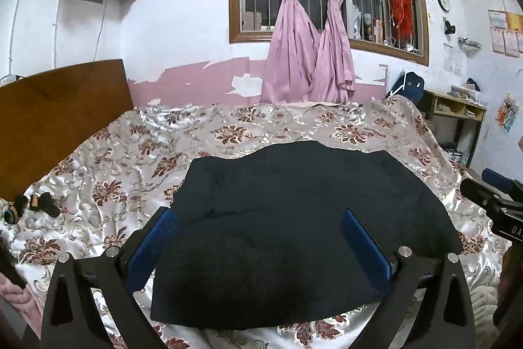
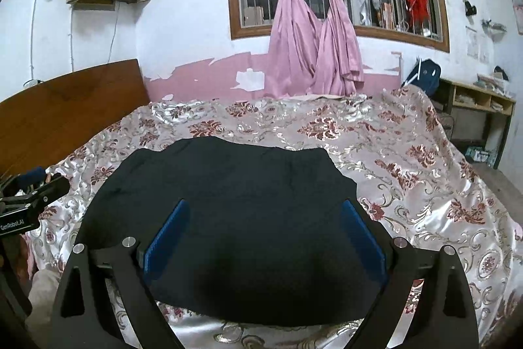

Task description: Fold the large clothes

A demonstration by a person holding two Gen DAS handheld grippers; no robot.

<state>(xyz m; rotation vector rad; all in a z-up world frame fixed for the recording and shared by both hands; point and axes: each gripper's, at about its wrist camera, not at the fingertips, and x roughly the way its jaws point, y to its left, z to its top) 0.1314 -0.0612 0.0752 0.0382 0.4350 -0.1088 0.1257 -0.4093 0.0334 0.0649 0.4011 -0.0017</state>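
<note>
The dark garment [image 1: 294, 218] lies flat on the bed [image 1: 98, 159], its long axis running side to side, just ahead of and below the left tool [image 1: 260, 237] and right tool [image 2: 264, 231], both spread wide, empty and about equally near.

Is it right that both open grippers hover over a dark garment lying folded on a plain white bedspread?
Not quite: the bedspread is floral-patterned, silvery with red flowers, as both wrist views show. The rest holds: the left gripper and right gripper are open above the folded dark garment.
</note>
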